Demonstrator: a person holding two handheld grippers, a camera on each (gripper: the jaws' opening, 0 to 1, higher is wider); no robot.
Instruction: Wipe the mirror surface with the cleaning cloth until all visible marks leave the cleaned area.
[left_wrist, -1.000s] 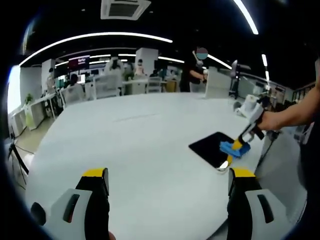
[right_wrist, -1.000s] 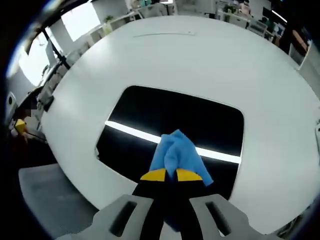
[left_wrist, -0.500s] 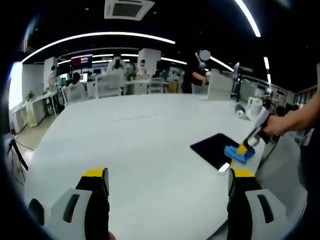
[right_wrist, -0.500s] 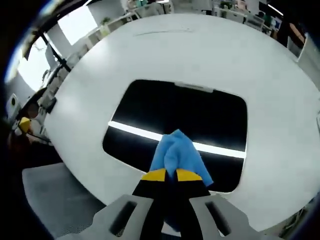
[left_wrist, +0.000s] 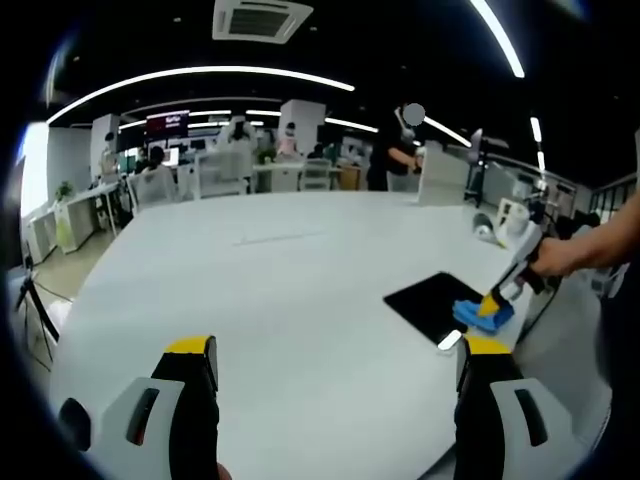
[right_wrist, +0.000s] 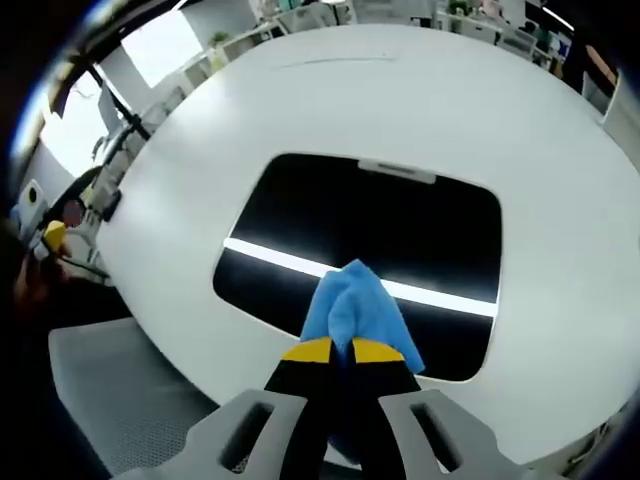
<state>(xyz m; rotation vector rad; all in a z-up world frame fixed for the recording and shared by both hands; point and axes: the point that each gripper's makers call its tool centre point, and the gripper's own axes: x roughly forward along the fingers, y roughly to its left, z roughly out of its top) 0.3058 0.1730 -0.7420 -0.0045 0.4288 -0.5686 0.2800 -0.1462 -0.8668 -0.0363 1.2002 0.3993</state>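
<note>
White round worktop (right_wrist: 560, 190) carries the dark rectangular mirror (right_wrist: 400, 220) near its edge, a ceiling light reflected as a bright strip across the glass. Right gripper (right_wrist: 342, 350): fingers clamped on the blue cleaning cloth (right_wrist: 355, 305), cloth pressed to the mirror's near part. Left gripper (left_wrist: 335, 350): fingers spread wide, empty, well apart from the mirror (left_wrist: 432, 300).

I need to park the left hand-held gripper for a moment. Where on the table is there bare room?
The white table is bare from the left hand-held gripper across to its far edge. The crowded part is the near right corner: the mirror lies there, with the right hand-held gripper pressing the blue cloth onto it. A white roll-like object sits at the far right edge.
</note>
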